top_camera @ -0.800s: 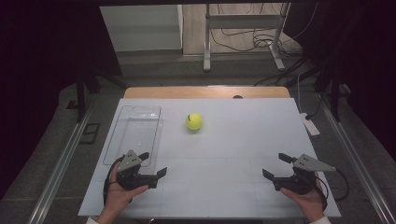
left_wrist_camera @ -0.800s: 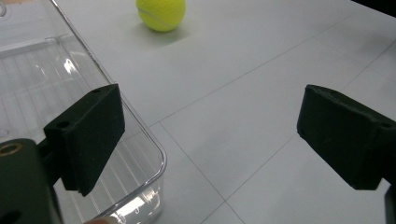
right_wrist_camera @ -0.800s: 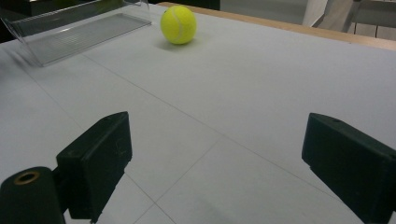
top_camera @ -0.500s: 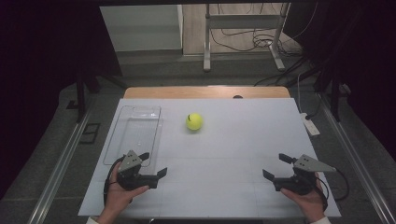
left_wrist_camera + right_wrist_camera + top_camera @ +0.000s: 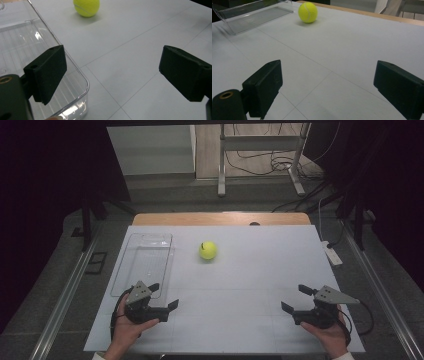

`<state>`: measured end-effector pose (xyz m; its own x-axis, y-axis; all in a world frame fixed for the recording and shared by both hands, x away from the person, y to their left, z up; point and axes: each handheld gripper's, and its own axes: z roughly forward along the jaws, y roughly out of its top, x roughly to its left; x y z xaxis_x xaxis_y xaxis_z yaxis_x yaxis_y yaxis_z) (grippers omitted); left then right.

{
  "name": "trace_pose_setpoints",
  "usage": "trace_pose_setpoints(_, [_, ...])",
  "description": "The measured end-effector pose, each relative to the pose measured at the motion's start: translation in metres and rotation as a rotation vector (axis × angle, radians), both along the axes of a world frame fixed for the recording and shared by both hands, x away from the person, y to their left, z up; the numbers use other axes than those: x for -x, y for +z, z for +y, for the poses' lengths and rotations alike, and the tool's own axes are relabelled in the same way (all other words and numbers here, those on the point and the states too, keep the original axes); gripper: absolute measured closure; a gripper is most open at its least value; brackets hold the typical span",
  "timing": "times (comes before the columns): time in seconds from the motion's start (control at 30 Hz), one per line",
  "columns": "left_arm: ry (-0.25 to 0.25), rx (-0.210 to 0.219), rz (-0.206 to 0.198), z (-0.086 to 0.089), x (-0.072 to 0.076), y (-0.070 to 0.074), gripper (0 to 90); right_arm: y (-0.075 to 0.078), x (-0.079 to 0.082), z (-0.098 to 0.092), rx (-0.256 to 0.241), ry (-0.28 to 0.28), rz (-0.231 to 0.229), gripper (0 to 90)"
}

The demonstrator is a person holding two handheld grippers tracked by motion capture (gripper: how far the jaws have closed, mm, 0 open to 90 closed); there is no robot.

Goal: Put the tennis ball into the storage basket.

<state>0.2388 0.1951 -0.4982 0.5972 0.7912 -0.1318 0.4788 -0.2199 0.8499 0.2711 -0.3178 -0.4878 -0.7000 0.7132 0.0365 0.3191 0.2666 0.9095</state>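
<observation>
A yellow tennis ball (image 5: 207,250) (image 5: 86,7) (image 5: 307,12) rests on the white table (image 5: 250,270), right of a clear plastic tray (image 5: 146,262) (image 5: 22,50) (image 5: 249,15) that holds nothing. My left gripper (image 5: 164,295) (image 5: 112,72) is open at the tray's near right corner, one jaw over the tray's rim. At the front right of the table my right gripper (image 5: 296,298) (image 5: 329,85) is open, nothing between its jaws. A hand holds each gripper.
A white power strip (image 5: 331,255) lies off the table's right edge. A wooden strip (image 5: 220,218) runs along the far edge. Behind stand a metal frame (image 5: 260,155) and floor cables. Rails flank both sides of the table.
</observation>
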Motion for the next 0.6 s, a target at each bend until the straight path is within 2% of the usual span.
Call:
trace_pose_setpoints(0.3, [0.001,0.001,0.011,0.000,0.000,0.002,9.4,0.000,-0.001,0.000,-0.001,0.000,0.001,8.9])
trace_pose_setpoints(0.6, [-0.005,0.010,0.039,-0.001,-0.004,0.013,9.4,0.000,-0.001,0.001,-0.003,0.002,0.001,8.9])
